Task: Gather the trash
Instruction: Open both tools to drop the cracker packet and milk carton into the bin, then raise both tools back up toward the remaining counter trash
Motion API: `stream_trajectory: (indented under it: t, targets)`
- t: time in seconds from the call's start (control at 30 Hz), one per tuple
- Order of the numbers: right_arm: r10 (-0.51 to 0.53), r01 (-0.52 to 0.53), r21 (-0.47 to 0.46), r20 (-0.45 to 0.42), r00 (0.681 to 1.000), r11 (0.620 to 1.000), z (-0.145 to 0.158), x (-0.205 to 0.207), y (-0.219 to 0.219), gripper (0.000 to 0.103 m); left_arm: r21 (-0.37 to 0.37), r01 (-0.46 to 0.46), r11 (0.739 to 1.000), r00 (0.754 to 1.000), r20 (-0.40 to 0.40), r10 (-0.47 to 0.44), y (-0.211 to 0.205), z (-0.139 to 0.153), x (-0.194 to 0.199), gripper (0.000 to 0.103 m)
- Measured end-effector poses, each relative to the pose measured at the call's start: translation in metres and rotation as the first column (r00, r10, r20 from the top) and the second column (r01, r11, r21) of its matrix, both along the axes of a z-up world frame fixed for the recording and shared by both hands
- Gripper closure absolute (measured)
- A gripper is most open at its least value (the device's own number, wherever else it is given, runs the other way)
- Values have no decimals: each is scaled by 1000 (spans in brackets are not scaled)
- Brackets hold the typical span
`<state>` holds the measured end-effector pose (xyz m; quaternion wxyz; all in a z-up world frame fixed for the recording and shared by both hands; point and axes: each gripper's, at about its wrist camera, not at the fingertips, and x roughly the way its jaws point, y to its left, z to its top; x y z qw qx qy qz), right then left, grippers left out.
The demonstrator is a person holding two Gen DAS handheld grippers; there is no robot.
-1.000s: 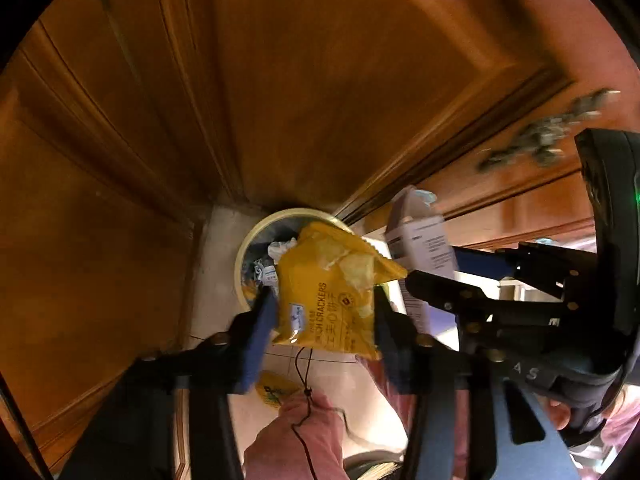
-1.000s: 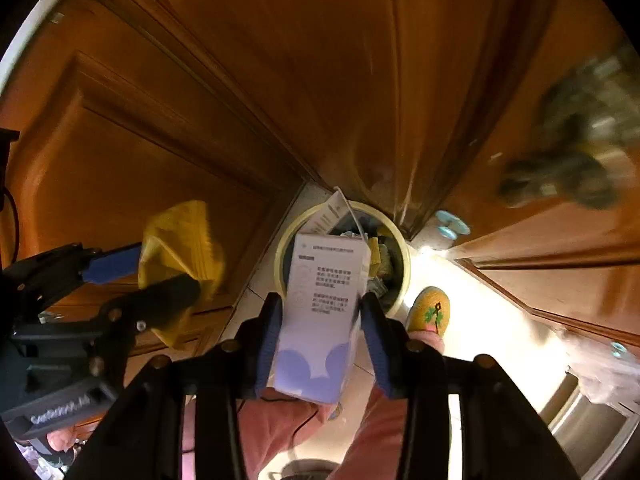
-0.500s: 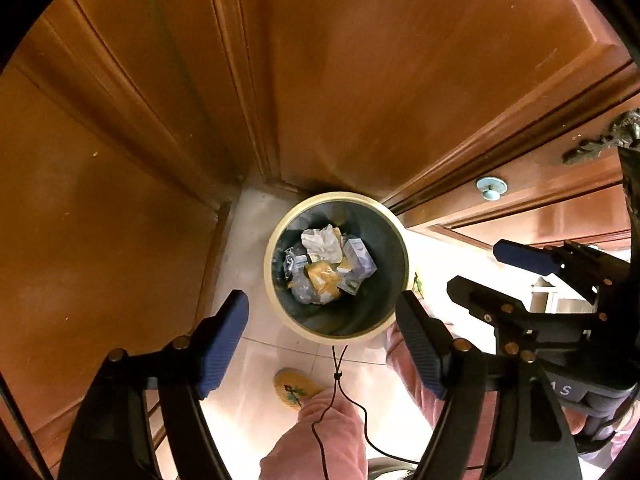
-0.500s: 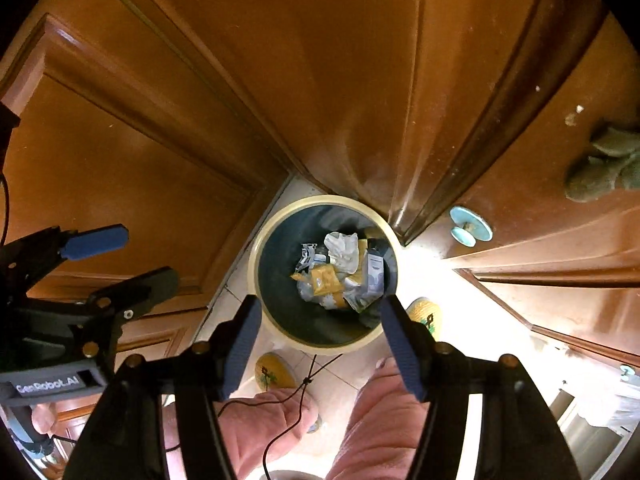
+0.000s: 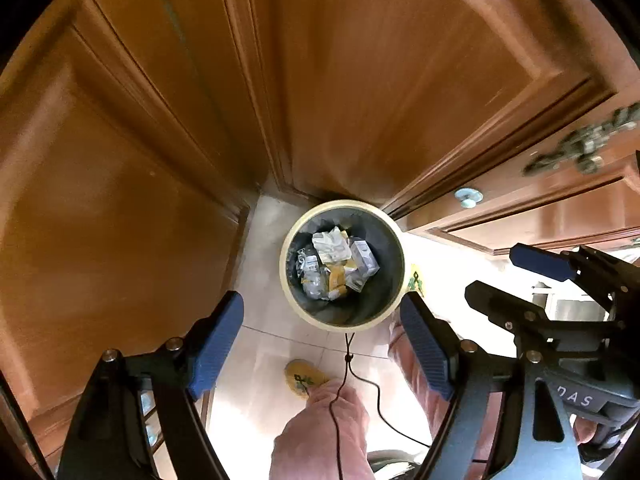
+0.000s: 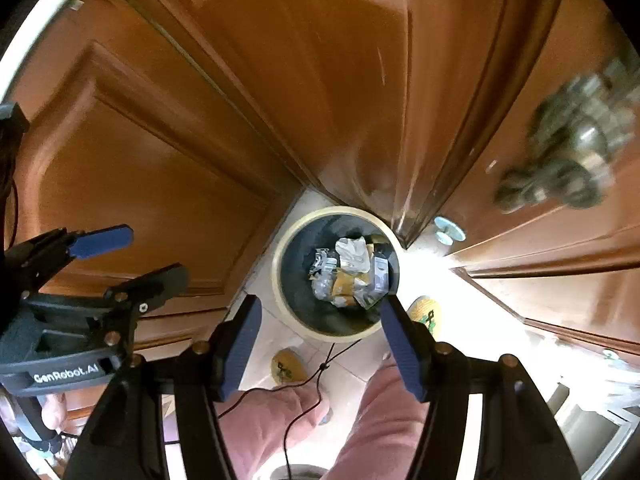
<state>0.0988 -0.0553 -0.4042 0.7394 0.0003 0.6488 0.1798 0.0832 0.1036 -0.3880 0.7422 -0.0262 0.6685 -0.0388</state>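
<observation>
Nearest the lens, the left gripper stood wide with its jaws opening further, and nothing lay between its two blue pads. The right gripper likewise stood wide and empty. Each gripper pointed downward, and each appeared at the edge of the other's view. Below them showed the person's two pink-clad legs, two yellow slippers on the pale tile floor, and one thin black cord hanging down.

Farther down stood one round bin with a cream rim and a dark liner, set in the corner formed by the wooden door panels. The trash lay at the bottom of the bin: one crumpled white paper, one small pale carton, yellow wrapper pieces, and clear plastic scraps too tangled to count.

These items were judged light, soft, and easily crushed; film wrappers would likely be slippery. A pinch on a folded edge or a carton's narrow sides would suit best.

One ornate metal door handle and one round doorstop lay beyond.
</observation>
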Motion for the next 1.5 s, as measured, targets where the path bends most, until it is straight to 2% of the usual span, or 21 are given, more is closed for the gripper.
stream_trajectory:
  t: [0.3,0.43,0.73,0.9,1.2,1.4,1.5]
  targets:
    - [64,-65,2,129,990,998,117,-7,-4,41,17,55,998,991,119,-56,-7,124,-2,23]
    - [83,-87,9,210,974,996,174,-8,-10,41,29,85,996,977,195,-89,-12,177,0,17]
    - [69,-82,23,343,937,996,269,5,-38,41,37,110,993,928,355,-116,-29,283,35,16]
    - [66,-83,25,411,909,996,318,24,-62,41,42,112,993,895,430,-119,-40,334,64,10]
    - [68,-87,14,502,862,996,412,94,-119,41,19,145,989,854,502,-135,-81,424,144,8]
    - [53,-83,31,545,836,996,465,172,-154,40,17,142,990,849,512,-130,-105,470,225,6]
    - [35,-71,39,578,815,997,487,213,-166,35,32,123,992,841,527,-121,-116,486,265,6]
